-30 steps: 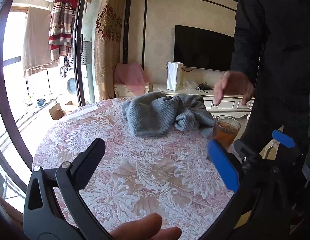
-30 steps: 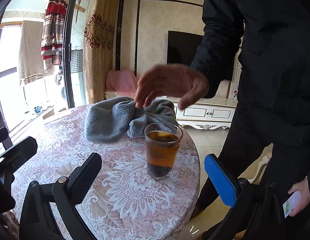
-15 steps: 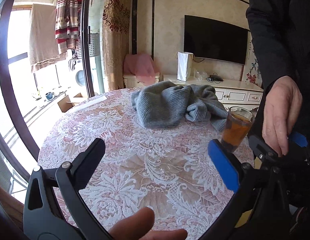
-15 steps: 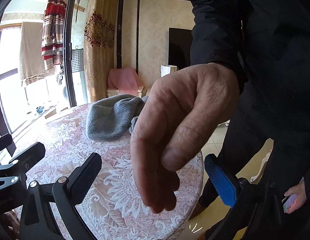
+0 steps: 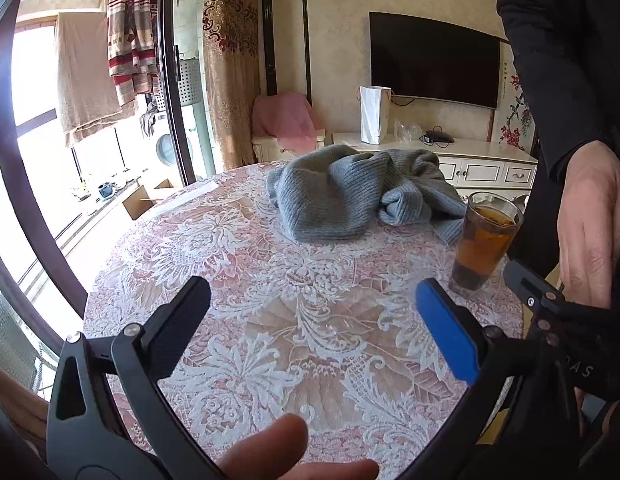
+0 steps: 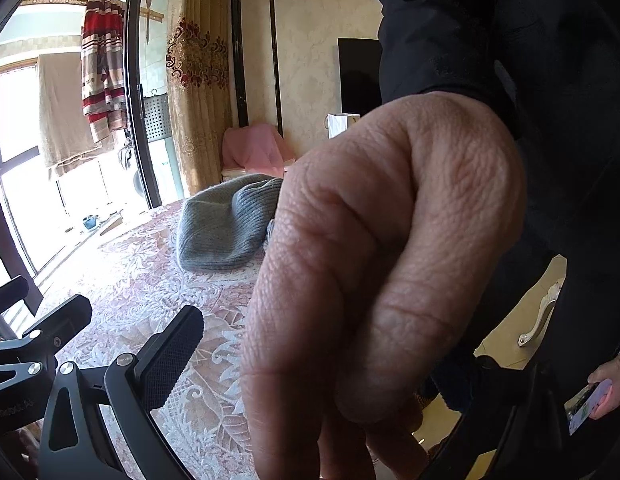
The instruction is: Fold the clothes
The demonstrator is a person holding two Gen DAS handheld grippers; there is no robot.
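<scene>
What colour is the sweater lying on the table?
Grey, a ribbed knit sweater; it shows best in the left wrist view.

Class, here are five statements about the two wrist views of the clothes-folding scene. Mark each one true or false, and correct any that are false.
1. The grey sweater lies neatly folded flat. False: it sits crumpled in a heap.
2. A glass of brown drink stands on the table beside the sweater. True.
3. The left gripper is shut on the sweater. False: its fingers stand apart, holding nothing.
4. A hand blocks much of the right wrist view. True.
5. The table is bare wood. False: a lace-patterned cloth covers it.
</scene>
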